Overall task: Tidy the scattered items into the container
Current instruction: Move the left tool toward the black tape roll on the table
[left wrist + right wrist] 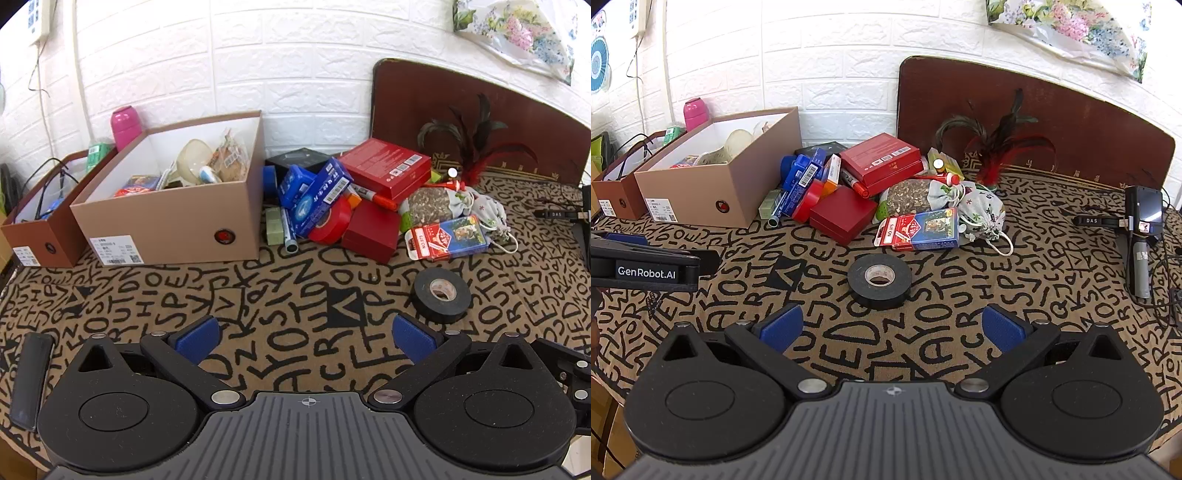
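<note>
Right wrist view shows the right gripper [892, 328] spread wide and empty, the black tape roll [879, 281] just ahead; closing on its flat edge, the pads may slip and push it away.

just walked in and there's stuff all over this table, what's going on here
A person is tidying with a handheld gripper in each hand. Both the left gripper and the right gripper are open and hold nothing. A black tape roll lies alone on the patterned cloth right ahead of the right gripper. Behind it sits a heap of red and blue boxes, a card pack and a drawstring pouch. The tan box beside the heap is already partly filled.
</note>
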Tool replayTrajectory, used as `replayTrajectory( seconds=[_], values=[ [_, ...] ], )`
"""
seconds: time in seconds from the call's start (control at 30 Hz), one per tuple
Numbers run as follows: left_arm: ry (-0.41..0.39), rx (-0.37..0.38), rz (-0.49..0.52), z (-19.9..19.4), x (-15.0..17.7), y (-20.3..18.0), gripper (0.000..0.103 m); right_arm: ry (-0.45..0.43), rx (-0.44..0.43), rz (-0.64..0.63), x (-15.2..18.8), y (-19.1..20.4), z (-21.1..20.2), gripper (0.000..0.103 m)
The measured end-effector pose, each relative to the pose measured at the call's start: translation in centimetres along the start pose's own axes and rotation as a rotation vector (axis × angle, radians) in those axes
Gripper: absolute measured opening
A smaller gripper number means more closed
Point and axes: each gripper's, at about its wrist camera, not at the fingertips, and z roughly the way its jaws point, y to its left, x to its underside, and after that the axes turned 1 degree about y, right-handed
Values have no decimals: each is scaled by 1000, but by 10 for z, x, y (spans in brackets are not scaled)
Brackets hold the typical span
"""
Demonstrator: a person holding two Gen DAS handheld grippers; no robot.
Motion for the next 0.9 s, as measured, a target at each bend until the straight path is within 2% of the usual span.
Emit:
replayTrajectory(
  seconds=[0.9],
  values=[
    [-1,-15,-1,2,3,6,103,19,-8,-7,-3,5,7,102]
  ],
)
